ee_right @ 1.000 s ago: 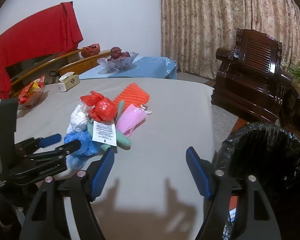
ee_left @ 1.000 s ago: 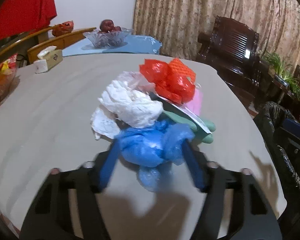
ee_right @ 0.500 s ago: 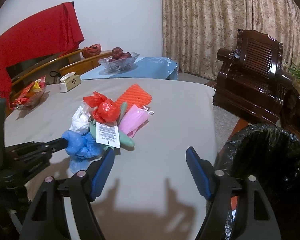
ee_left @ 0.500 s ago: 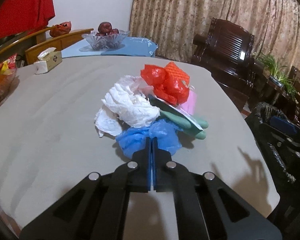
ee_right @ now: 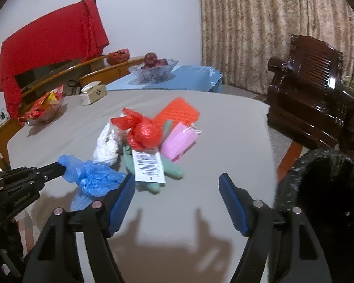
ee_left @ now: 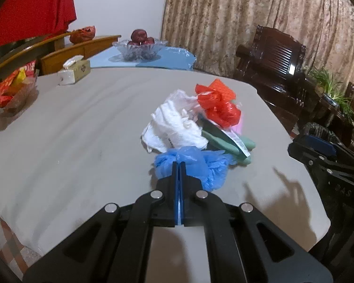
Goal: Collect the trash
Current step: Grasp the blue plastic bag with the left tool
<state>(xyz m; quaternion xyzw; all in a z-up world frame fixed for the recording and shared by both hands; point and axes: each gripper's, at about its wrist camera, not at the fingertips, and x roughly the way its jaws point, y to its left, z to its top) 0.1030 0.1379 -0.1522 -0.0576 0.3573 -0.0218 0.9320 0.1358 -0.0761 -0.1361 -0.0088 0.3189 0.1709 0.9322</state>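
Left gripper [ee_left: 179,165]: jaws pressed together, clamped on a crumpled blue plastic bag [ee_left: 200,165] at the near edge of the trash pile; from the right wrist view the bag [ee_right: 92,176] hangs bunched from the fingertips, its lower folds trailing toward the bench [ee_right: 224,122]. Right gripper [ee_right: 177,195]: jaws wide apart, nothing between them, hovering over bare grey cloth just short of the pile. Rest of the pile lies mid-bench: white crumpled plastic [ee_left: 177,125] touching the blue bag, red plastic bag [ee_right: 144,134] on top, green item [ee_right: 172,167] under a printed paper tag [ee_right: 148,167], pink pouch [ee_right: 179,141], and orange mesh sleeve [ee_right: 179,113] at the far side. Black-lined trash bin [ee_right: 323,188] stands off the bench edge, to the right of the right gripper.
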